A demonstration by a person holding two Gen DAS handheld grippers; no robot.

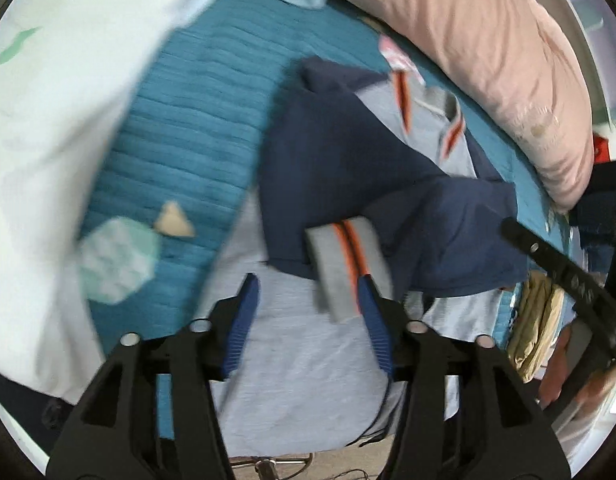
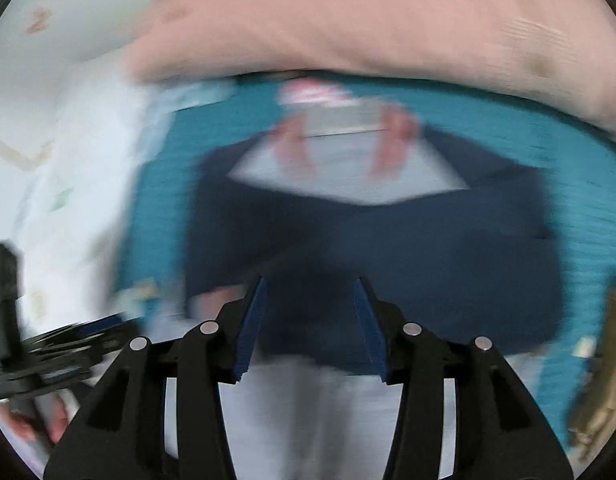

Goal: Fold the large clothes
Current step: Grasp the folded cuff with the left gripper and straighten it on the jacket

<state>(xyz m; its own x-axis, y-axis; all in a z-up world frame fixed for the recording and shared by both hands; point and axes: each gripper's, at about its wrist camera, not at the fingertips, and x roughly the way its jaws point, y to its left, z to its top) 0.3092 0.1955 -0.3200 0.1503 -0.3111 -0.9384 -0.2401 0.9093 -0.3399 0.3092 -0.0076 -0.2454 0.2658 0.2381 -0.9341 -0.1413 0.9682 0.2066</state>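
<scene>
One teal quilted bedspread [image 1: 196,128], pink pillow [image 1: 488,48], white duvet [image 1: 40,140]

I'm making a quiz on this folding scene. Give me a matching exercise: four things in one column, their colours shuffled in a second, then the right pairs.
Things:
1. sleeves of the sweatshirt
2. bedspread
3. big pillow
4. sleeve cuff

Colours:
a. teal
b. grey with orange stripes
c. navy
d. pink

Pairs: 1-c, 2-a, 3-d, 4-b

The cuff lies just beyond the open left tongs; the open right tongs hover over the folded navy sleeves.
</scene>
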